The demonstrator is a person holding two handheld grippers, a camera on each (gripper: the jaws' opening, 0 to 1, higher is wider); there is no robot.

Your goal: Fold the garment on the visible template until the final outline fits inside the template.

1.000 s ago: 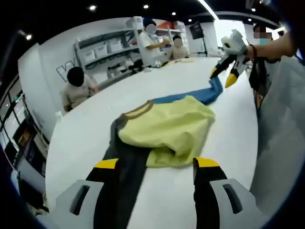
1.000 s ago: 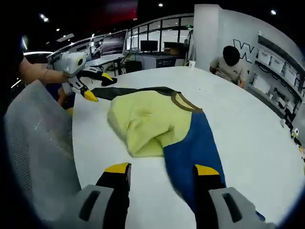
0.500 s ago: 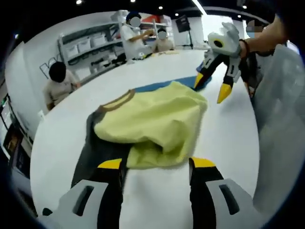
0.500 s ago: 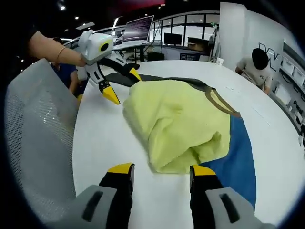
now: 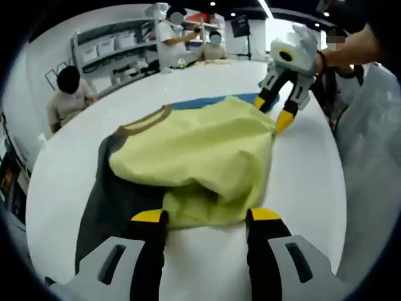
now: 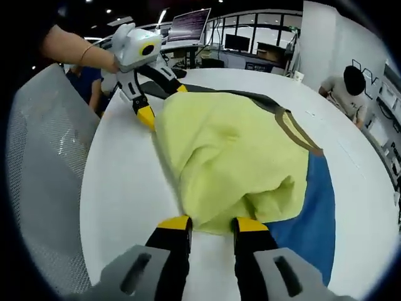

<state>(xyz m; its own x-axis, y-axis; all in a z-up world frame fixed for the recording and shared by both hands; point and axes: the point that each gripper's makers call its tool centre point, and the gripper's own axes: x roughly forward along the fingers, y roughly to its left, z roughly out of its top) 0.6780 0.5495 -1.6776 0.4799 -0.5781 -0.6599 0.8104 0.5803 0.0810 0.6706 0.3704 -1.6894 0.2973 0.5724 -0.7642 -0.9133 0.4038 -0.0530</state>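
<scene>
Low in the left gripper view, the left gripper [image 5: 205, 216] stands parted, its tips at the garment [image 5: 194, 157]'s near yellow edge. Likewise the right gripper [image 6: 213, 224], jaws apart, sits at the opposite edge at the frame's bottom. Bare white table [image 6: 122, 182] lies open at left; a mesh chair [image 6: 44, 182] borders it.

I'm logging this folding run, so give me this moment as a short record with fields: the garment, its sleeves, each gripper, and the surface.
garment: yellow shirt with a brown collar, bunched on itself
sleeves: one dark grey, one blue, both spread flat
left gripper: open, jaw tips at one edge of the yellow cloth
right gripper: open, jaw tips at the opposite edge
surface: white table
template: cannot be made out
background: people seated at the table's far side
</scene>
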